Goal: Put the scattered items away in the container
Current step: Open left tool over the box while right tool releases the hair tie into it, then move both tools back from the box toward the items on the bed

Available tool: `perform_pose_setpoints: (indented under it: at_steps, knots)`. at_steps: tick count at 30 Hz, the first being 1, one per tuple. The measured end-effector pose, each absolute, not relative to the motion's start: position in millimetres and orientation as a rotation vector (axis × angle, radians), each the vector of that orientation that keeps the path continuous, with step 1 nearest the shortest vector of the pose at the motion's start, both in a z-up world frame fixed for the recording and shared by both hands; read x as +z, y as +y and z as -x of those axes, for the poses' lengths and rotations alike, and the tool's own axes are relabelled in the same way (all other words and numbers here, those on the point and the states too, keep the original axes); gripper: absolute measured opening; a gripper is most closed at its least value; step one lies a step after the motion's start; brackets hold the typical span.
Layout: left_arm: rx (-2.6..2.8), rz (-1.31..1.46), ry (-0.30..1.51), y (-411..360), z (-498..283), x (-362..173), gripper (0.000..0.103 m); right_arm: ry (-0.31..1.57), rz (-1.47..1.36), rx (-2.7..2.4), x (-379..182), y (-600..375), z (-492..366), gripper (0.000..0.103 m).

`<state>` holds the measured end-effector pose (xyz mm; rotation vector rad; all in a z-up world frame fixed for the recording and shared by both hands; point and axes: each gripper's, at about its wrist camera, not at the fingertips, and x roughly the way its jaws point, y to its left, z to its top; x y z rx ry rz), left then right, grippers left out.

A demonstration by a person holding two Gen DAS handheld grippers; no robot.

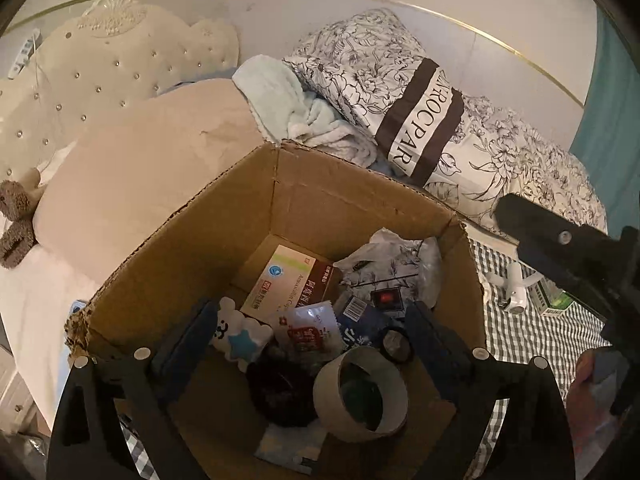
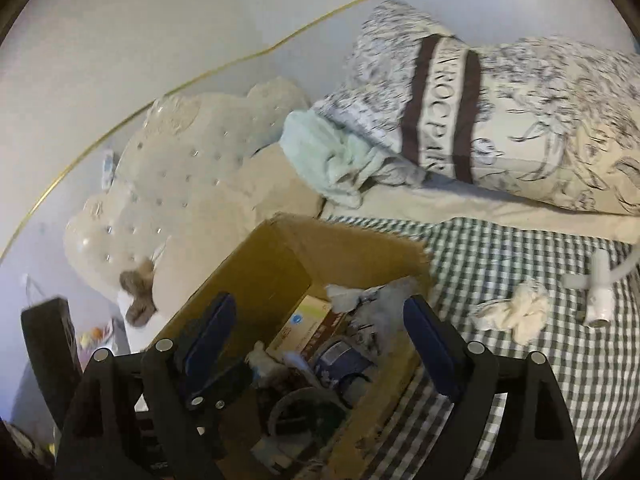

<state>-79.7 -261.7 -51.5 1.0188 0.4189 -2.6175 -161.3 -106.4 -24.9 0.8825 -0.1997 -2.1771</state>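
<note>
An open cardboard box [image 1: 180, 216] stands on the bed. Inside lie a medicine carton [image 1: 280, 280], a tape roll [image 1: 360, 392], a white toy with a blue star [image 1: 240, 334], a red-printed sachet [image 1: 310, 330], a blue packet [image 1: 360, 320] and a crumpled plastic bag [image 1: 392, 256]. My left gripper [image 1: 310, 340] hangs open over the box, nothing between its fingers. My right gripper [image 2: 320, 332] is open too, above the box [image 2: 256, 272] at its right side, and shows as a black shape [image 1: 560, 248]. A cream scrunchie [image 2: 516, 312] and a white gadget [image 2: 600, 292] lie on the checked sheet.
A floral pillow [image 1: 420, 100], a pale blue towel [image 1: 288, 100] and a beige pillow [image 1: 140, 168] lie behind the box. The tufted headboard [image 1: 100, 72] is at the left. A green carton [image 1: 556, 300] lies next to the white gadget [image 1: 514, 288]. A hand [image 1: 592, 392] shows at right.
</note>
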Motion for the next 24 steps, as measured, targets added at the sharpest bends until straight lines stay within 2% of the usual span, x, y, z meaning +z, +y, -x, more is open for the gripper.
perform_pose_setpoints:
  at_steps: [14, 24]
  knots:
    - [-2.672, -0.982, 0.337, -208, 81, -26, 0.098, -0.268, -0.858, -2.317, -14, -20, 169, 0.087]
    - [-2.791, -0.956, 0.318, -130, 90, -4, 0.103, -0.115, -0.813, -2.517, -8, 66, 156, 0.087]
